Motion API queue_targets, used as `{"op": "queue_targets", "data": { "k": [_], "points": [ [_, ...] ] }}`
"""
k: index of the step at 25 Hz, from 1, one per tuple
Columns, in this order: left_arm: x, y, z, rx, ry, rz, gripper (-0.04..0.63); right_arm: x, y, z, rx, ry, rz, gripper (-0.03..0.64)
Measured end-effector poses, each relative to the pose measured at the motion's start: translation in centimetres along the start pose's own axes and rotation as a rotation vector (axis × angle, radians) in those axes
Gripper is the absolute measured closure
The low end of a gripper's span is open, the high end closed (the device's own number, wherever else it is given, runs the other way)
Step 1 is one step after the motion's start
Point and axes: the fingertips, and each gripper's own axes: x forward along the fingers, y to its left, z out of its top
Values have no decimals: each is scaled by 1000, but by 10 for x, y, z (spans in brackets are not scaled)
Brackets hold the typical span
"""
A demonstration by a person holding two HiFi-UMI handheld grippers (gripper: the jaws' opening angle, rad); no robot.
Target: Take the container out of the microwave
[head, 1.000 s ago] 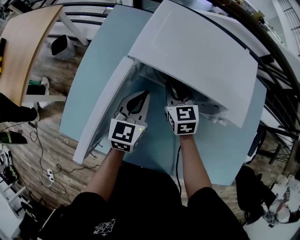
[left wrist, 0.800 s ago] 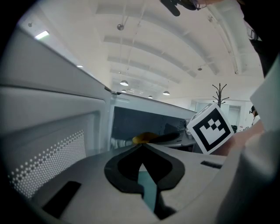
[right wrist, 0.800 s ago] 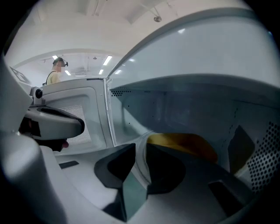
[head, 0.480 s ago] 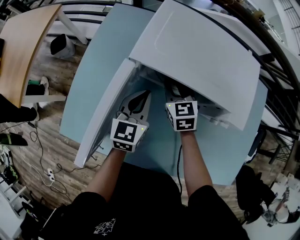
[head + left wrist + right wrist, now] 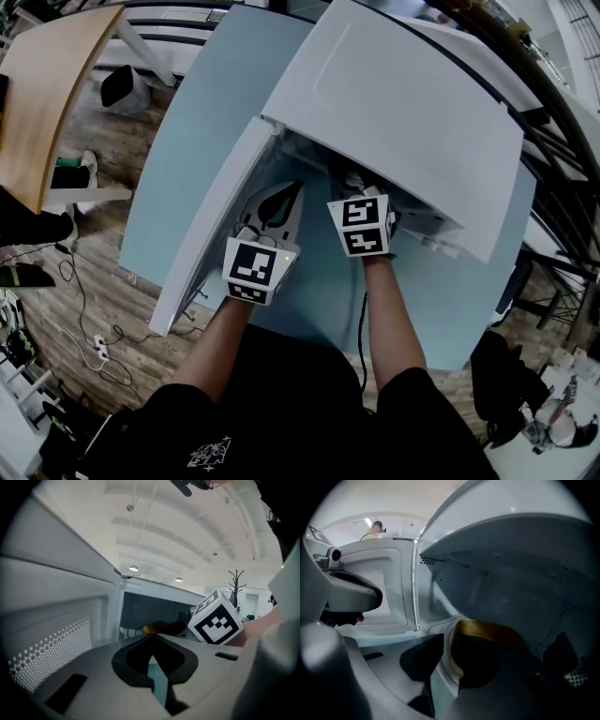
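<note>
Container [image 5: 487, 631] wall fills the gap of my right gripper [image 5: 447, 644]: one jaw lies outside against the white side, the other reaches into the yellow inside, and the two pinch the wall near its rim. The container stands on the floor of the microwave [image 5: 403, 112], well inside the cavity, with the grey side walls and ceiling close round it.

From the head view, the microwave's white top overhangs my right jaws and hides both them and the container. Only the marker cube [image 5: 361, 225] and my forearm behind it show at the mouth of the opening.

My left gripper [image 5: 152, 641] has its jaws pressed together with nothing between them. It hangs just outside the opening, beside my right gripper and a little further back, its tips pointing into the cavity. From there I see a patch of yellow from the container past the tips.

The door [image 5: 202, 234] is swung wide open on my left, just beside the left gripper, and its dotted window [image 5: 51, 653] faces me. The microwave sits on a pale blue table [image 5: 197, 122]. Off to the left there is a wooden tabletop [image 5: 47, 94], with cables [image 5: 89, 328] lying on the plank floor below. Nothing stands between the container and the open front except my own two grippers.
</note>
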Motion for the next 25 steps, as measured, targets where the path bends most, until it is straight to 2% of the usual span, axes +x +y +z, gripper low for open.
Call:
{"op": "queue_targets", "data": {
  "k": [14,25],
  "points": [
    [-1,-1,1,1,5,-10,588,11,0,-10,-85,119,3,547],
    [-3,1,-1,9,8,-9,588,13,1,-11,-119,136,14,580]
  ]
}}
